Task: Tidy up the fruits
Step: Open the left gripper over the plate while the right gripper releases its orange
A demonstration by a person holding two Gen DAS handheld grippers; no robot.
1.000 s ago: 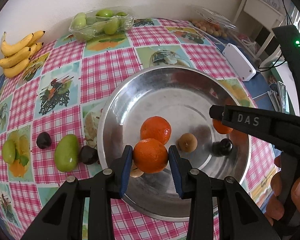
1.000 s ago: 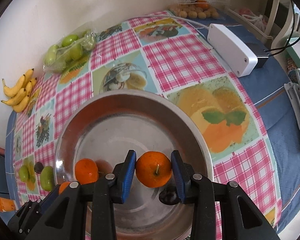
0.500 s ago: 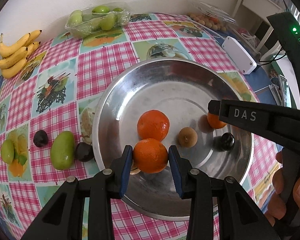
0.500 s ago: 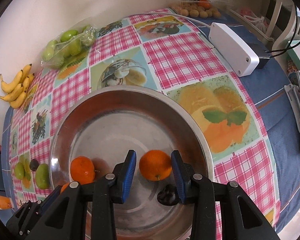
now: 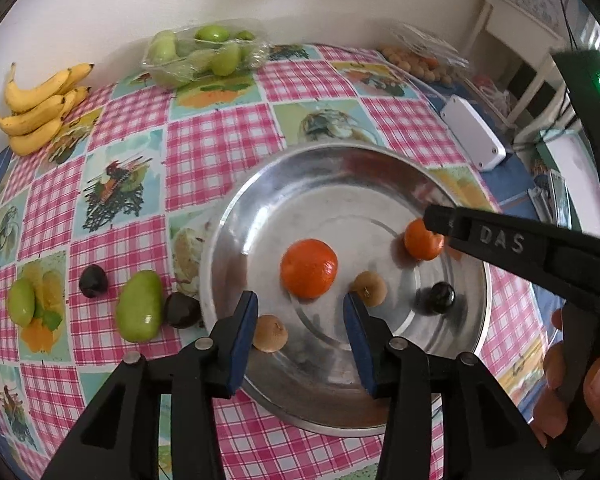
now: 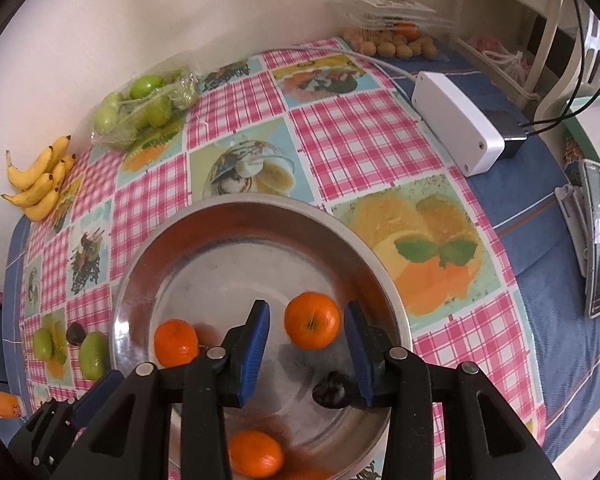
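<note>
The round metal tray (image 5: 384, 184) stood on the table (image 5: 215, 148), which was covered with a glossy pink checked cloth. In the left wrist view, the left gripper (image 5: 300, 320) had just been opening, and its blue fingers (image 5: 241, 332) stood apart over the tray with nothing pressed between them. An orange (image 5: 308, 267), round with a dimpled skin, lay just beyond them. The right gripper (image 6: 306, 344) had also just been opening; its orange (image 6: 312, 321) lay free on the tray between the fingertips, the stem end turned toward the camera. A third orange (image 6: 256, 454) lay at the near rim. Two smooth green mangoes (image 5: 139, 311) lay left of the tray, their long axes running near to far.
</note>
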